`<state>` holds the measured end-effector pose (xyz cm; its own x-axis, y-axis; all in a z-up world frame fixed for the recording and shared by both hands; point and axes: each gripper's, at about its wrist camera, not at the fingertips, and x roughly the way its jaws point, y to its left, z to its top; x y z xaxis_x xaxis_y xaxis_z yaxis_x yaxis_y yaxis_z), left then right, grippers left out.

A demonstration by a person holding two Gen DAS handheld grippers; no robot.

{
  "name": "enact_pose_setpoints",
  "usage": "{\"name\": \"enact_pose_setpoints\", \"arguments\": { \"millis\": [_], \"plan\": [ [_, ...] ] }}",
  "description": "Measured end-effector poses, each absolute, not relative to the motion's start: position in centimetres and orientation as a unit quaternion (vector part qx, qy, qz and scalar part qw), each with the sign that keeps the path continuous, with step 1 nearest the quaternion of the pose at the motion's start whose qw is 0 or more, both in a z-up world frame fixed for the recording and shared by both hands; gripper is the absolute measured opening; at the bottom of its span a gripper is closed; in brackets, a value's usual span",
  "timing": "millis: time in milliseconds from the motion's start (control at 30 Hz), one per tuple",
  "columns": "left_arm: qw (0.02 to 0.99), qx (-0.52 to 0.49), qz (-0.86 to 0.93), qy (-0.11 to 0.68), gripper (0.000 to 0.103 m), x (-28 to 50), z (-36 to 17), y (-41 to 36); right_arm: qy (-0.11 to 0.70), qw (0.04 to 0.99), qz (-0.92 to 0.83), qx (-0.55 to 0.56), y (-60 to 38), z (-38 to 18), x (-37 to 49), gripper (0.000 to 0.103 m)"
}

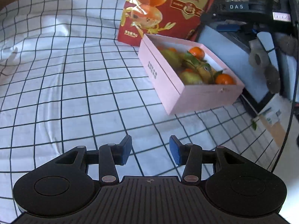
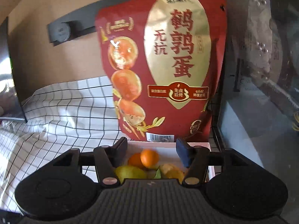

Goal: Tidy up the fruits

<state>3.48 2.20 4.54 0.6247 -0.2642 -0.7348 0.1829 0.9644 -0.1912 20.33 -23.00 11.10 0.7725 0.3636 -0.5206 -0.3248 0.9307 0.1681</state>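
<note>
A pink box [image 1: 164, 76] sits on the checked cloth at the right and holds oranges [image 1: 196, 52], green-yellow pears [image 1: 190, 77] and leaves. My left gripper [image 1: 150, 150] is open and empty, low over the cloth, well short of the box. My right gripper [image 2: 152, 153] is open and empty, directly above the box [image 2: 210, 169]. Between and below its fingers lie two oranges [image 2: 149, 157], a green pear [image 2: 130, 172] and a yellow fruit [image 2: 172, 171].
A red and gold snack bag [image 2: 168, 65] stands upright just behind the box; it also shows in the left wrist view [image 1: 164, 9]. The checked cloth [image 1: 65, 84] spreads left. A glass cabinet [image 2: 261, 93] and the table edge lie to the right.
</note>
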Motion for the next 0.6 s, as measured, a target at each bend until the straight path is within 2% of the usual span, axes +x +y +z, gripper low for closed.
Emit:
{"name": "enact_pose_setpoints", "arguments": {
  "millis": [200,300,367,400,533,600],
  "plan": [
    [0.914,-0.038,-0.095,0.394,0.049,2.6,2.2,1.3,0.286,0.944,0.162,0.035,-24.4,8.8,14.1,0.061],
    [0.921,-0.026,-0.088,0.378,0.05,2.3,1.8,0.6,0.285,0.948,0.14,0.006,-25.0,6.8,9.7,0.066],
    [0.926,-0.014,-0.09,0.366,0.055,2.1,1.4,-0.1,0.286,0.951,0.121,0.003,-25.4,5.4,7.3,0.074],
    [0.928,-0.007,-0.091,0.361,0.056,2.1,1.3,-0.5,0.294,0.949,0.117,0.006,-25.5,4.4,6.3,0.074],
    [0.936,0.029,-0.095,0.337,0.075,1.7,0.5,-2.6,0.345,0.931,0.121,0.009,-24.8,0.5,5.2,0.075],
    [0.937,0.052,-0.086,0.333,0.077,1.7,0.3,-3.6,0.357,0.926,0.125,0.01,-24.3,-1.1,5.0,0.075]
  ]
}}
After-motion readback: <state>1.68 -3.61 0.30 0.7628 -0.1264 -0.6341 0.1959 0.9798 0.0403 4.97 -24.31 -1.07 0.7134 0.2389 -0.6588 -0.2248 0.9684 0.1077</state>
